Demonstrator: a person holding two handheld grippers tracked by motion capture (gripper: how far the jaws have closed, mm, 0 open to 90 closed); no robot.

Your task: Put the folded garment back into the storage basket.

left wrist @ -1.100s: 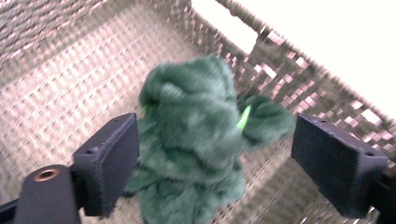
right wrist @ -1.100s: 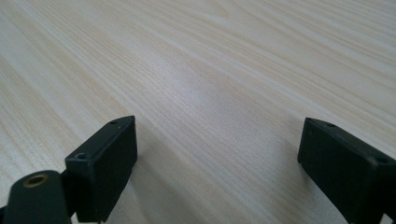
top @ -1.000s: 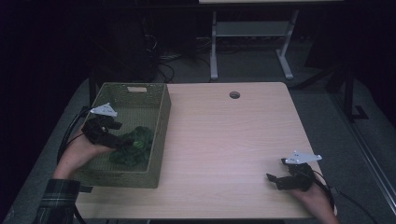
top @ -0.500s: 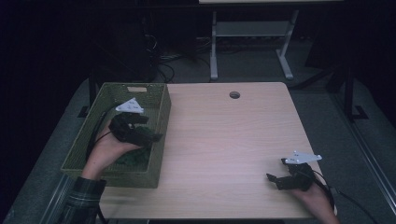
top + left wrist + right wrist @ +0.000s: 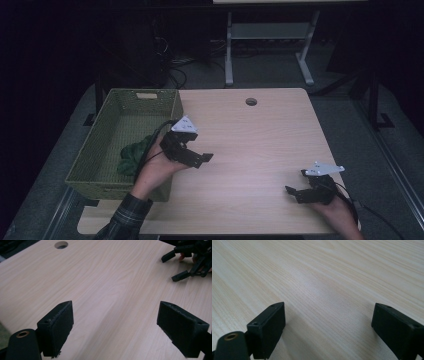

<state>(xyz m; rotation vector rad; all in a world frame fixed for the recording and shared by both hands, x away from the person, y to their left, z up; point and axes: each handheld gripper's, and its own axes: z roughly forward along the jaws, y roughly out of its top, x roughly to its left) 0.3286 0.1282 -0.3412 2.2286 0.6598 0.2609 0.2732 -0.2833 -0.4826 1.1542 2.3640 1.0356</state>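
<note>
A green woven basket (image 5: 100, 150) stands on the left part of the wooden table (image 5: 250, 145). A dark green cloth (image 5: 131, 155) lies crumpled inside it near the right wall. My left gripper (image 5: 202, 160) hovers just right of the basket over bare wood. It is open, with nothing between its pads (image 5: 58, 325). My right gripper (image 5: 295, 181) rests low near the table's front right corner, also open and empty (image 5: 328, 315). The left gripper view also shows the right gripper (image 5: 190, 257) farther off, at the top right.
A round cable hole (image 5: 251, 101) sits near the table's far edge. A white desk frame (image 5: 270, 45) and cables stand on the dark floor behind. The basket hangs slightly past the table's left edge.
My left gripper has come up out of the basket and moved right, over the table. The green cloth stayed in the basket. The right gripper has not moved.
</note>
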